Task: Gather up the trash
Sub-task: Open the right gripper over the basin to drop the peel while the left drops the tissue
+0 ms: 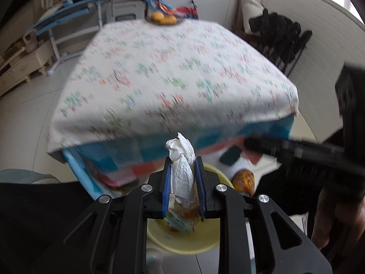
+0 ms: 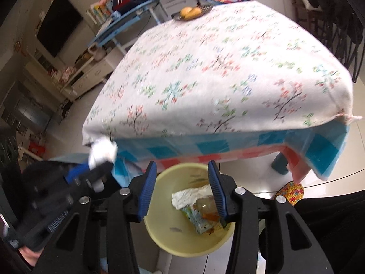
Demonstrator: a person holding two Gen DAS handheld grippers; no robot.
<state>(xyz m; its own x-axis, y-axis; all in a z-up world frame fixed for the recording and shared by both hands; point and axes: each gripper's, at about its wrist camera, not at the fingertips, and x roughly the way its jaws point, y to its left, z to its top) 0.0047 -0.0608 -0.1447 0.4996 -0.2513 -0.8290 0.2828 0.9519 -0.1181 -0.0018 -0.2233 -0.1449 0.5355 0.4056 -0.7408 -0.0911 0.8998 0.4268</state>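
My left gripper (image 1: 182, 166) is shut on a crumpled white tissue (image 1: 182, 173) and holds it above a yellow trash bin (image 1: 196, 244) on the floor in front of the table. The same gripper and tissue (image 2: 102, 151) show at the left of the right wrist view. My right gripper (image 2: 182, 173) is open and empty, right above the yellow bin (image 2: 164, 233). Inside the bin lie a white tissue (image 2: 189, 196), a clear plastic piece and a printed wrapper (image 2: 200, 223).
A table with a flowered cloth (image 2: 223, 68) over a blue and pink checked cover fills the middle. A plate of oranges (image 2: 191, 12) sits at its far edge. A shelf unit (image 2: 127, 18), a TV and cabinets stand to the left; black chairs (image 1: 282, 36) to the right.
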